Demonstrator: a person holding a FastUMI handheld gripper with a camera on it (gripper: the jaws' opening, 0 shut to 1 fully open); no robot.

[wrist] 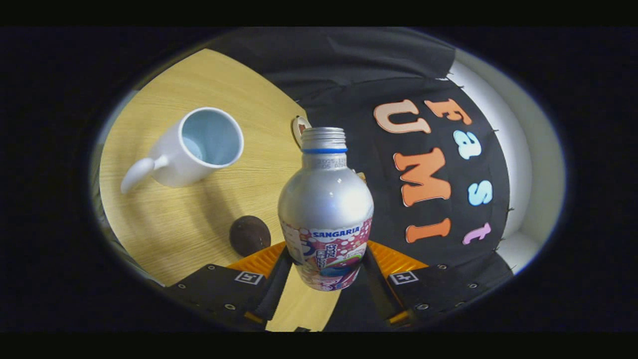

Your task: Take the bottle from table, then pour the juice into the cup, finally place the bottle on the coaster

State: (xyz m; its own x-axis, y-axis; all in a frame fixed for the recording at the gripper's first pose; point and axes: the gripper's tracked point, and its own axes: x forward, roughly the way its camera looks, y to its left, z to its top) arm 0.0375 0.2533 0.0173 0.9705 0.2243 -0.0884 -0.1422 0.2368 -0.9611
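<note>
I have the bottle [325,214] pinched between both fingers of the gripper [326,271] at its labelled lower body. Smooth metal, likely slippery and top-heavy; cup [192,148] at ten o'clock.

object [300,128] half hidden behind bottle [325,209]

light wood-grain table [209,214], view tilted. on it: white cup [192,147] with pale blue inside, open mouth facing the camera, handle toward the near table edge. small dark round coaster [249,235] nearer the fingers, apart from the cup. small object [300,127] at far edge, unclear.
</note>
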